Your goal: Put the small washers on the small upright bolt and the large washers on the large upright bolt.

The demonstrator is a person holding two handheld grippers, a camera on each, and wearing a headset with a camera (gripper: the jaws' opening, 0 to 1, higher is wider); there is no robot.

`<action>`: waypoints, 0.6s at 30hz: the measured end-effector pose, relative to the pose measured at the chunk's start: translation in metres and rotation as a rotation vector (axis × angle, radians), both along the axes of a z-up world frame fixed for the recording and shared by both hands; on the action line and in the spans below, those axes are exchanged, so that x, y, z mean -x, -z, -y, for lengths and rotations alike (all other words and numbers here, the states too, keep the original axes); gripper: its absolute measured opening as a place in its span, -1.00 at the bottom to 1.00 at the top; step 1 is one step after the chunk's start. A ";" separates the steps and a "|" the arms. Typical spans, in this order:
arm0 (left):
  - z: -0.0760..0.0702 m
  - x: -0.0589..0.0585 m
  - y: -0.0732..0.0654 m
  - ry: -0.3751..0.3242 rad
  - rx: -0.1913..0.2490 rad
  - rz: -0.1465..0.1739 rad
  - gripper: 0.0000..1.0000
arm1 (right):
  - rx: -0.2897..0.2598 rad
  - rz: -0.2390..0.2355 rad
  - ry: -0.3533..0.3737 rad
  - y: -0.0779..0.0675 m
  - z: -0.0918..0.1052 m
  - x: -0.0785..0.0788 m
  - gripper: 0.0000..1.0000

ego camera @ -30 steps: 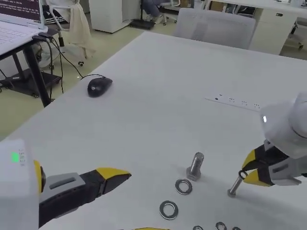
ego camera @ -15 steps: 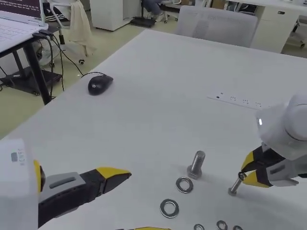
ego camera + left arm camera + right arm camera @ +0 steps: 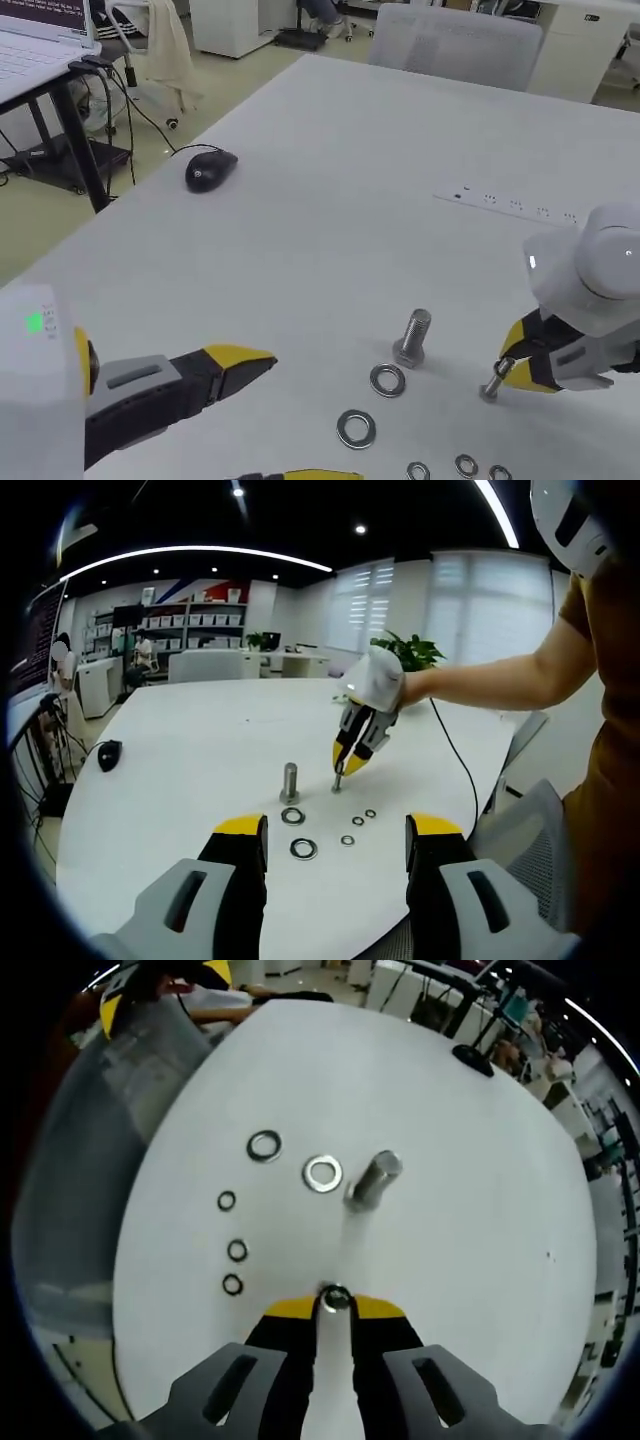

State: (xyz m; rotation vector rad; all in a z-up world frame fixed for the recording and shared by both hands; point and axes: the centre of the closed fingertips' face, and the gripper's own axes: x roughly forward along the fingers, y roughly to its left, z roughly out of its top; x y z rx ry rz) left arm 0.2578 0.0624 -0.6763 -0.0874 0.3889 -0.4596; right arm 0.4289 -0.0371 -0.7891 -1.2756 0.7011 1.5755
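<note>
At 5 o'clock in head view, your right gripper (image 3: 509,369) pinches a small washer (image 3: 336,1297) over the small bolt (image 3: 491,386). Left gripper (image 3: 337,828) jaws spread. Nothing seated yet: three small washers (image 3: 237,1250) and two large washers (image 3: 387,380) lie loose at 6 o'clock of the large bolt (image 3: 413,336).

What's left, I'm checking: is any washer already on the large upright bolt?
No, the large bolt stands bare; two large washers lie flat on the table near it.
</note>
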 end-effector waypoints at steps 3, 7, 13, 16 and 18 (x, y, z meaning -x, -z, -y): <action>0.000 0.000 0.001 -0.001 -0.001 -0.004 0.09 | 0.006 -0.008 0.002 0.006 0.002 0.000 -0.75; 0.000 0.001 0.002 0.000 -0.001 -0.009 0.09 | 0.006 -0.019 0.007 0.015 0.004 0.000 -0.74; -0.002 0.000 0.002 -0.003 -0.005 -0.011 0.09 | 0.011 -0.028 0.018 0.027 0.008 -0.001 -0.76; -0.003 -0.001 0.001 -0.003 -0.009 -0.012 0.09 | 0.009 -0.033 0.021 0.029 0.010 0.000 -0.77; -0.002 -0.001 0.000 -0.001 -0.010 -0.009 0.09 | 0.009 -0.038 0.030 0.031 0.011 0.000 -0.75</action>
